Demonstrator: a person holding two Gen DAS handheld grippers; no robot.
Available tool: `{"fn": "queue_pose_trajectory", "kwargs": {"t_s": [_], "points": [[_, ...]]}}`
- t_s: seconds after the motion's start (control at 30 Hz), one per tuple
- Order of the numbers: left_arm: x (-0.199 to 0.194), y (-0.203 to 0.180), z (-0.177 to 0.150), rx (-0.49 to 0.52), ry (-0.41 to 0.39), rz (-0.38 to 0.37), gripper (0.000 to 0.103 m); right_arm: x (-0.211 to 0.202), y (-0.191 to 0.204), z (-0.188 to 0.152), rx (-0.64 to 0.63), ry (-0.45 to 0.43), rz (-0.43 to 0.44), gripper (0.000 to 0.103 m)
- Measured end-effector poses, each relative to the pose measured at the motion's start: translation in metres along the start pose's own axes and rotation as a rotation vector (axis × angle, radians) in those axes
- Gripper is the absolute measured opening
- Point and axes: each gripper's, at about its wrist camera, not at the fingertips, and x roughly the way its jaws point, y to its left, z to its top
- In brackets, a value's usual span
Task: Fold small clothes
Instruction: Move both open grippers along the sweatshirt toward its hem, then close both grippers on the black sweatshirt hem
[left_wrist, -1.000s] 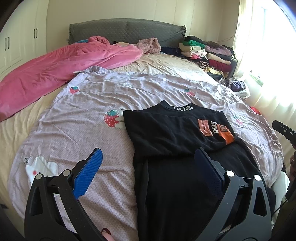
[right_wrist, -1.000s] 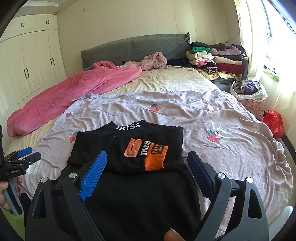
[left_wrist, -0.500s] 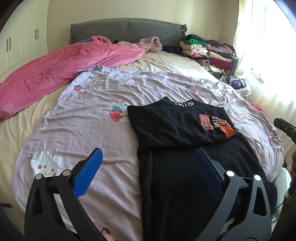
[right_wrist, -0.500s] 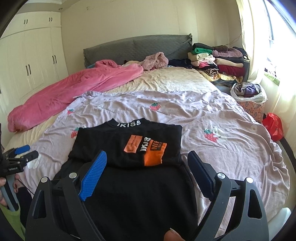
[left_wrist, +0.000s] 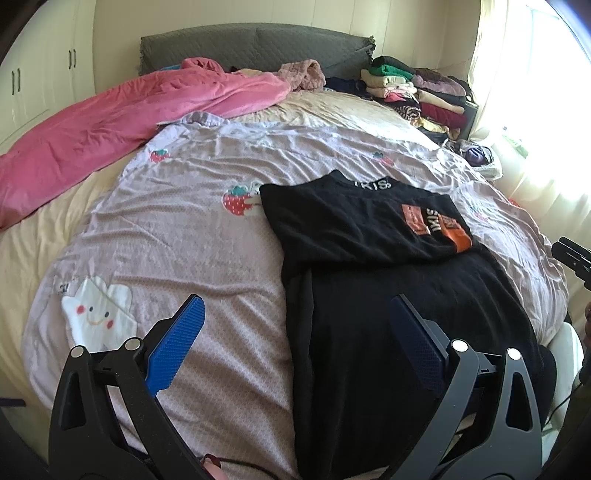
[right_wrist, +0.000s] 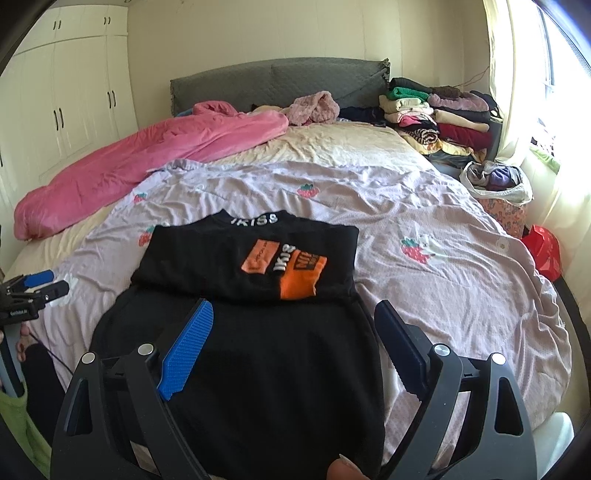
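Note:
A black shirt (left_wrist: 362, 229) (right_wrist: 243, 258) with orange patches and white lettering lies partly folded on the lilac strawberry-print cover (left_wrist: 177, 236) (right_wrist: 436, 266), its lower half (right_wrist: 258, 354) reaching the bed's near edge. My left gripper (left_wrist: 295, 325) hovers open above the shirt's left edge, one blue pad over the cover and the other over black cloth. My right gripper (right_wrist: 295, 328) hangs open over the shirt's lower half, holding nothing. Each gripper shows at the edge of the other's view: the left gripper (right_wrist: 33, 291) and the right gripper (left_wrist: 572, 254).
A pink blanket (left_wrist: 122, 122) (right_wrist: 155, 151) lies along the bed's left. Stacks of folded clothes (left_wrist: 417, 88) (right_wrist: 439, 114) sit by the grey headboard (right_wrist: 277, 81). A bag of clothes (right_wrist: 495, 181) and a red bag (right_wrist: 543, 247) stand beside the bed under the window. White wardrobes (right_wrist: 66, 103) line the left wall.
Both grippers have drifted a little forward and down over the shirt, which now sits slightly further from the pads in both views. The jaws stay equally wide; the shirt has not moved.

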Motion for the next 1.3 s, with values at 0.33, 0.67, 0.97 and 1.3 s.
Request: {"fn": "queue_pose_trajectory", "kwargs": {"t_s": [0.33,0.67,0.97,1.3], "points": [[0.009,0.005,-0.030,0.015,0.078,-0.013,0.093,0.004,-0.011,-0.031,-0.006,0.069,-0.022,0.088],[0.018,0.012,-0.061,-0.012,0.153,-0.049,0.086,0.005,-0.035,-0.067,0.022,0.144,-0.057,0.088],[0.025,0.008,-0.082,-0.021,0.218,-0.104,0.044,0.005,-0.050,-0.086,0.046,0.176,-0.076,0.088],[0.040,0.008,-0.102,-0.045,0.307,-0.144,0.016,0.006,-0.056,-0.098,0.052,0.201,-0.076,0.088]]}}
